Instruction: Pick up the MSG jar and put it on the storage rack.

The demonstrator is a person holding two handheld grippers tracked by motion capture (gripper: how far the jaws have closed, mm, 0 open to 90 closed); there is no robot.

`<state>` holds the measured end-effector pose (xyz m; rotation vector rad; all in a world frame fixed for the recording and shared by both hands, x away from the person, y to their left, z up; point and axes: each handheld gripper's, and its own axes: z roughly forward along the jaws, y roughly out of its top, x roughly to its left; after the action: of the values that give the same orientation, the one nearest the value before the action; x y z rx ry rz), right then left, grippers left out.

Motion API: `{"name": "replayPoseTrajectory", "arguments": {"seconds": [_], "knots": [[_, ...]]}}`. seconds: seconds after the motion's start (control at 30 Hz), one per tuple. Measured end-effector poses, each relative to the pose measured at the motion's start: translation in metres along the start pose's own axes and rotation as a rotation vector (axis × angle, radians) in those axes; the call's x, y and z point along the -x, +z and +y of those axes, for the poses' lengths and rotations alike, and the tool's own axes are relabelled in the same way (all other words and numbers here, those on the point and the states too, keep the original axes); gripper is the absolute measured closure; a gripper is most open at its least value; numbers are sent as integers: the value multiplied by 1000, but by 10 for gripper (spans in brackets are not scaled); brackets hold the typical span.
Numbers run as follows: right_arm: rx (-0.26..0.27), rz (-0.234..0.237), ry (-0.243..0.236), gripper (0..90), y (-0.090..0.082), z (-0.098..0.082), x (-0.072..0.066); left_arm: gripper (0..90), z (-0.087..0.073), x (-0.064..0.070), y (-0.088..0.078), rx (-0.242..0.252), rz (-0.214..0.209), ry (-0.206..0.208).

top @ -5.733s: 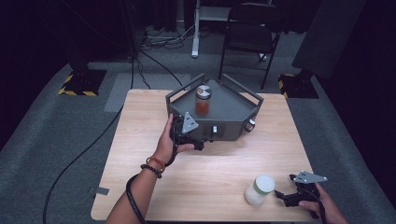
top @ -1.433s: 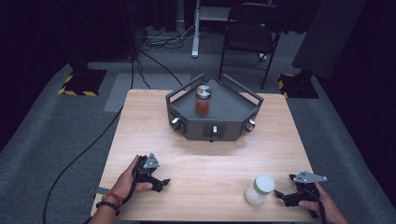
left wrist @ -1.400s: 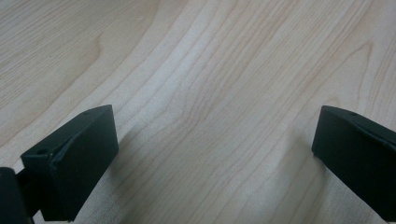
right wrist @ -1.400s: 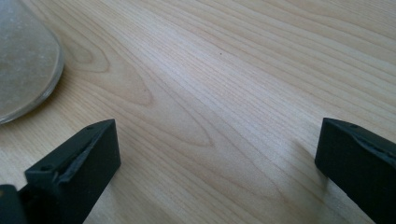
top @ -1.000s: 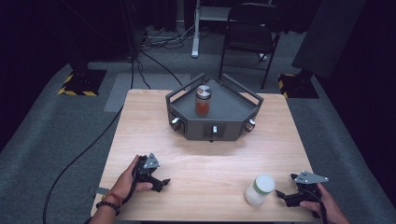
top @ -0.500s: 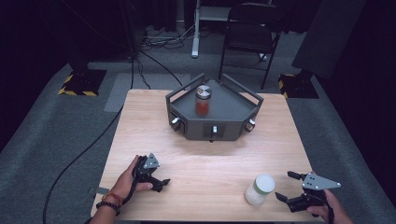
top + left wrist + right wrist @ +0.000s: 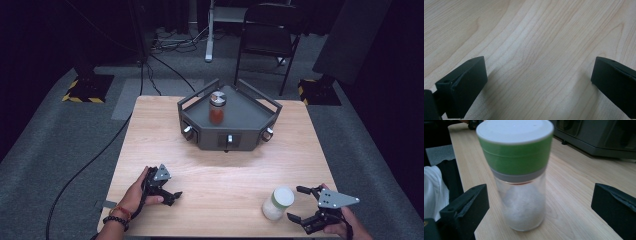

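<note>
There are two jars. One jar (image 7: 277, 202) has a white lid and stands on the worktop (image 7: 225, 175). The other jar (image 7: 217, 107) has red stuff in it and stands on the one grey box (image 7: 227, 120). The box has three knobs on its front. There are two hand-held grippers, a left one (image 7: 167, 190) and a right one (image 7: 300, 204), and each has two black jaws. There is one worktop. Behind it stands one chair (image 7: 267, 35).
</note>
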<state>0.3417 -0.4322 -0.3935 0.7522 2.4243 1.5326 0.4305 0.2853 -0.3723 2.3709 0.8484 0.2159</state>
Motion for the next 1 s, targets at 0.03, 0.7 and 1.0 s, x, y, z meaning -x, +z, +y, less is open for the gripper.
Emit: {"name": "replayPoseTrajectory", "arguments": {"seconds": [0.03, 0.7, 1.0], "knots": [[-3, 9, -6, 13, 2, 1, 0, 2, 0, 0, 0, 0, 0, 0], [81, 16, 57, 124, 33, 0, -10, 2, 0, 0, 0, 0, 0, 0], [78, 20, 34, 294, 40, 1, -15, 2, 0, 0, 0, 0, 0, 0]]}}
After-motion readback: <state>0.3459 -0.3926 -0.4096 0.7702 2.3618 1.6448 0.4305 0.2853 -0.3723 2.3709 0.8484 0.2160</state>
